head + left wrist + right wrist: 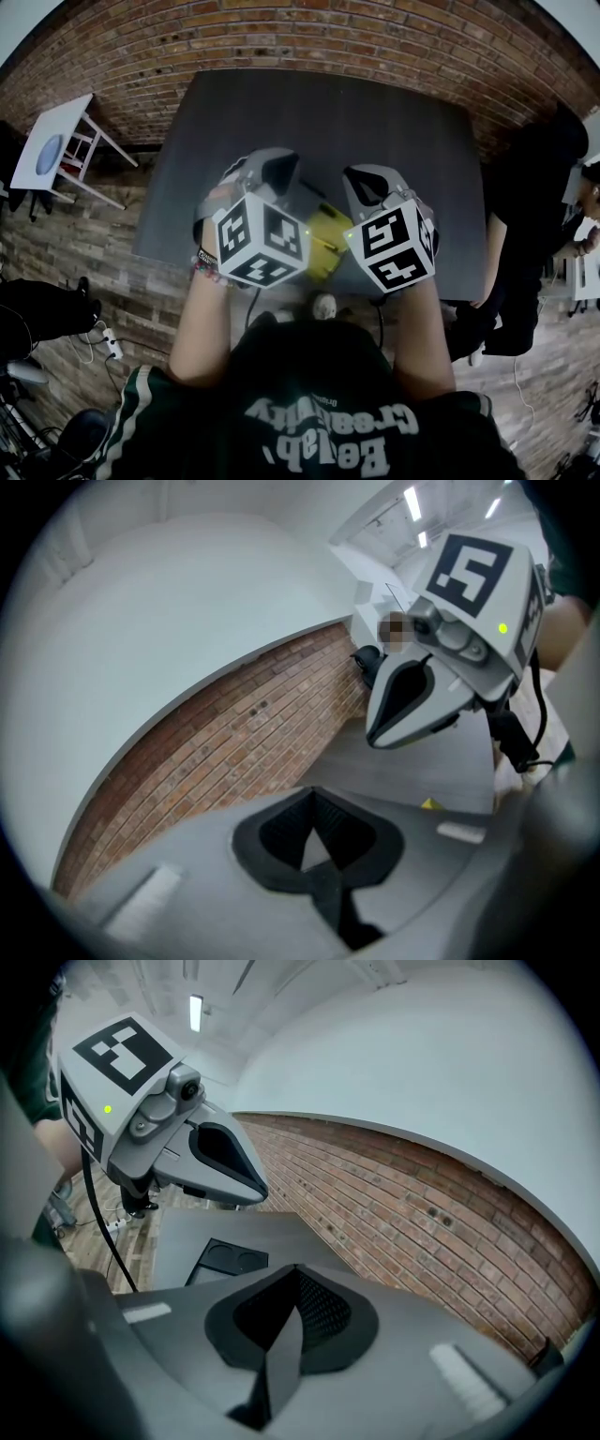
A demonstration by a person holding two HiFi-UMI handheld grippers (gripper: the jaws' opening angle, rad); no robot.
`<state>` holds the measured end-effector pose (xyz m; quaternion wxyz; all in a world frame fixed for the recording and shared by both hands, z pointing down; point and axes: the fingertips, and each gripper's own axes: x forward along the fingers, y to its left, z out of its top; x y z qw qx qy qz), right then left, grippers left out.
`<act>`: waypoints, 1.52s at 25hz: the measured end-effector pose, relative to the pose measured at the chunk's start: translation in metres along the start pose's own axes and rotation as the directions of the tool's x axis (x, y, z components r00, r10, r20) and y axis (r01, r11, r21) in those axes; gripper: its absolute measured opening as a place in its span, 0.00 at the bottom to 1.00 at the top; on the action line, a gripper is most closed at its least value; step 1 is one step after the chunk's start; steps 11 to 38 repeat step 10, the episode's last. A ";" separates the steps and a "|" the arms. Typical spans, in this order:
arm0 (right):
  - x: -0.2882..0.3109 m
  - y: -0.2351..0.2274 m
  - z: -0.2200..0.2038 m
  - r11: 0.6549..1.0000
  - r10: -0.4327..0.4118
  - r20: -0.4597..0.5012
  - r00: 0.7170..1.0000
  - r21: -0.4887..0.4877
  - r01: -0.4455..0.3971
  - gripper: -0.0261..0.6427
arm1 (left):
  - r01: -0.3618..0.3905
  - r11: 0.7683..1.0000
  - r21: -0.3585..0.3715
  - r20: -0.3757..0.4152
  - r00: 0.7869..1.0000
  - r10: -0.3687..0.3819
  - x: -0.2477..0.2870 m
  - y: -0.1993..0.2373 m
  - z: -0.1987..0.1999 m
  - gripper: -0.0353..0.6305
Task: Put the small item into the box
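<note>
Your left gripper (pixel 317 860) has its jaws drawn together on nothing, and it points up toward the brick wall (pixel 253 733), not down at the work. If you bring it down like that, the shut tips would likely shove the target across the table (pixel 328 122), not take it, so open before you lower. Between the two grippers in the head view lies a yellow thing (pixel 328 242). It is half hidden under the marker cubes, and I cannot tell whether it is the box or the small item. The cubes cover much of it, so a blind reach could clip it or nudge it toward the near edge. Your right gripper (pixel 284 1335) is also closed tight and empty, aimed along the table, with a black tray (pixel 225 1260) with two round hollows lying ahead of it. A hasty sweep could catch that tray. A person in black (pixel 530 216) stands just beside the table's right edge, so keep your right elbow in.
</note>
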<state>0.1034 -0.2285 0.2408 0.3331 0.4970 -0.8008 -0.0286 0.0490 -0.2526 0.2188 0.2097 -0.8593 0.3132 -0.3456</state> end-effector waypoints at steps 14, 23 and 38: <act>-0.010 -0.007 -0.014 1.000 0.007 0.000 1.000 -0.019 -0.007 0.05 | 0.013 1.000 0.009 -0.008 1.000 -0.013 0.008 -0.019 0.013 0.06; -0.010 -0.007 -0.014 1.000 0.007 0.000 1.000 -0.019 -0.007 0.05 | 0.013 1.000 0.009 -0.008 1.000 -0.013 0.008 -0.019 0.013 0.06; -0.010 -0.007 -0.014 1.000 0.007 0.000 1.000 -0.019 -0.007 0.05 | 0.013 1.000 0.009 -0.008 1.000 -0.013 0.008 -0.019 0.013 0.06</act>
